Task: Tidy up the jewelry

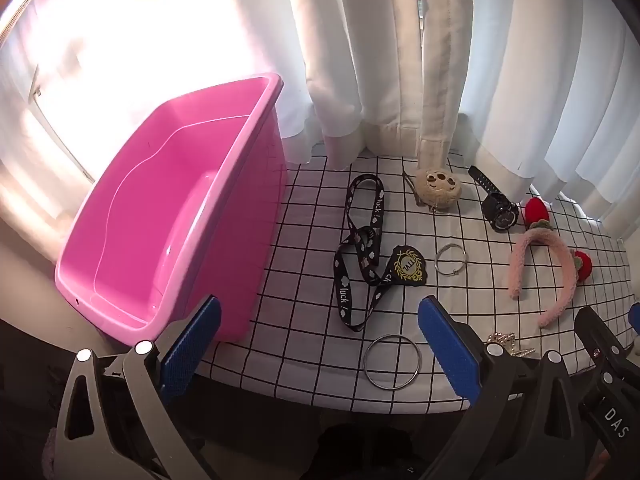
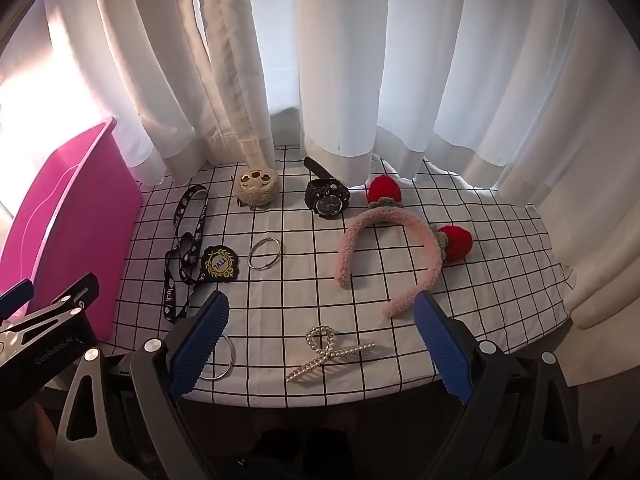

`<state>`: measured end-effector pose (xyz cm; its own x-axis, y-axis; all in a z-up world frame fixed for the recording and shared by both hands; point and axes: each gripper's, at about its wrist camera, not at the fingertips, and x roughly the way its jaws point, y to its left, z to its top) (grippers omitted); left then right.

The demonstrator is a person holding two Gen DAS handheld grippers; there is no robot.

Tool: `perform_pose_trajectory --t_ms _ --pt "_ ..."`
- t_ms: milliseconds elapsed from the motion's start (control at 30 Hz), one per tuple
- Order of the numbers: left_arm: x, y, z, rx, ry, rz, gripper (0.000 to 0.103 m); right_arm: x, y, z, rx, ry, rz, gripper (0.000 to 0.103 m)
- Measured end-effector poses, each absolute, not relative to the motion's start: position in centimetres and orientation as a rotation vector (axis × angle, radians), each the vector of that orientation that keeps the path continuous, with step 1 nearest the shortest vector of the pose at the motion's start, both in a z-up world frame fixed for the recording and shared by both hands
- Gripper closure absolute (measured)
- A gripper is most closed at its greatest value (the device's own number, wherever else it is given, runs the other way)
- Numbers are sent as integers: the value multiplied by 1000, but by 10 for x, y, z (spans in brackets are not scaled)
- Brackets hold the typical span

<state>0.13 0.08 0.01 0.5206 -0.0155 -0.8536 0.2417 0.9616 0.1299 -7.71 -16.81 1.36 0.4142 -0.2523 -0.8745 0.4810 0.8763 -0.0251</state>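
An empty pink bin (image 1: 172, 216) (image 2: 60, 216) stands at the left of a checked tablecloth (image 2: 312, 304). On the cloth lie a black lanyard with a badge (image 1: 362, 256) (image 2: 188, 248), a beige plush charm (image 1: 438, 190) (image 2: 256, 186), a black watch (image 1: 496, 204) (image 2: 326, 196), a small silver bangle (image 1: 450, 260) (image 2: 264, 253), a large silver ring (image 1: 393, 362) (image 2: 224, 360), a pink strawberry headband (image 1: 560, 264) (image 2: 400, 240) and a pearl hair clip (image 2: 328, 352). My left gripper (image 1: 320, 344) hovers open over the front edge. My right gripper (image 2: 320, 340) hovers open above the pearl clip.
White curtains (image 2: 340, 80) hang right behind the cloth and touch its far edge. The cloth's front edge drops off just beneath both grippers. Each gripper's side shows in the other's view, the left gripper's body (image 2: 44, 332) at the lower left there.
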Motion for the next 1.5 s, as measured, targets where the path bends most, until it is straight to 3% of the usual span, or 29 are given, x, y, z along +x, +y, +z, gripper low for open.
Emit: perform_pose_trajectory --t_ms 933,1500 --pt "-5 8 14 208 940 -159 6 -78 -163 13 265 1043 -451 14" --pt "-5 8 7 168 983 -211 6 -81 -170 10 277 1053 -449 14"
